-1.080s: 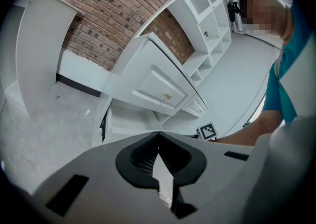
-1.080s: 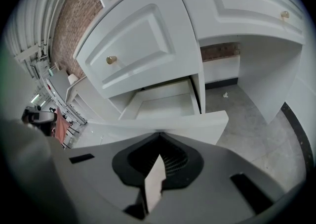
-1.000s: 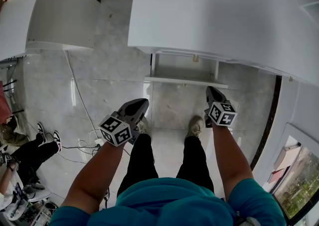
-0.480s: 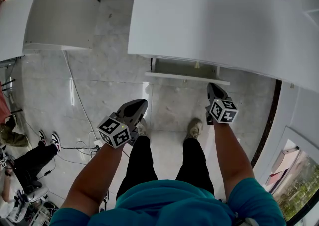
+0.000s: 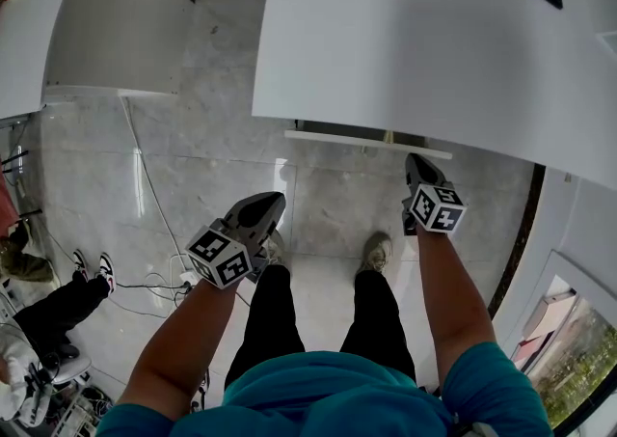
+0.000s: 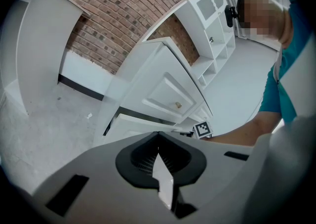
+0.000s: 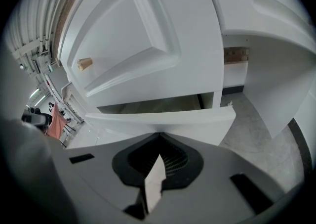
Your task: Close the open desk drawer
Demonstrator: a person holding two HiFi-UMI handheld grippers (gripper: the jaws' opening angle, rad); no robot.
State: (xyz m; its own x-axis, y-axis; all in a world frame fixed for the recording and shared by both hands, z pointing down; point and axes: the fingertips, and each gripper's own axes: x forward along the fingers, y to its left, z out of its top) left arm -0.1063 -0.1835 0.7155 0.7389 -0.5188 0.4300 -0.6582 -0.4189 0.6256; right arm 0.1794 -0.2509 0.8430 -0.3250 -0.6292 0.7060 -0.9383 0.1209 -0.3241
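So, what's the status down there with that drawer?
Left tongs shut, hanging clear. Right tongs shut, at drawer front. Drawer a slit open. Nothing blocking it.

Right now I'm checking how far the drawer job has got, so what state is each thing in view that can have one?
Desk drawer: open by a narrow gap, not fully in.
Right tongs: shut, holding nothing, tips right at the drawer's front.
Left tongs: shut, holding nothing, away from the drawer.
Panelled front with knob: looks shut.
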